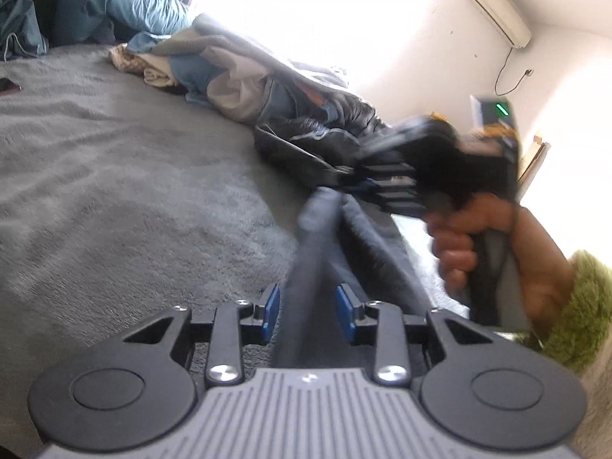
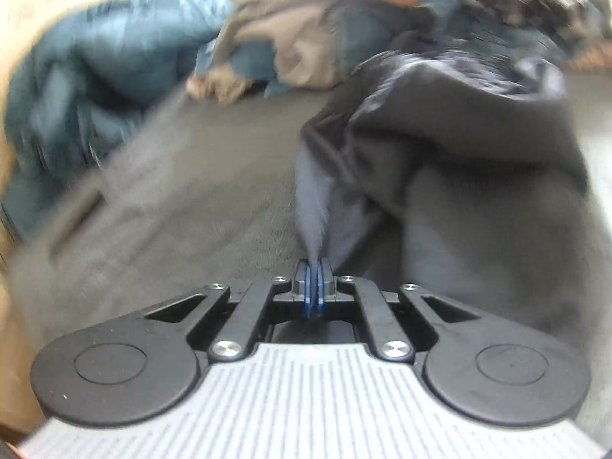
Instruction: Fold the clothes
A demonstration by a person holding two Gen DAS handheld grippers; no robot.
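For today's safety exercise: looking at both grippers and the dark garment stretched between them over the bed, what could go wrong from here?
1. The left gripper has its pads apart around the dark garment, so the cloth may slip out.
2. The right gripper pinches only a thin edge, which might pull free.

Dark grey garment [image 2: 478, 160], crumpled on grey bed, one edge stretched up taut, heaped clothes [image 1: 244, 76] behind

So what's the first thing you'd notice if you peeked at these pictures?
Probably the dark grey garment, bunched up and lifted over the grey bed cover, with the right gripper shut on a pinch of it. Then the left gripper, its blue pads apart around another strip of the same cloth. Behind, a heap of unfolded clothes waits by the bright window.
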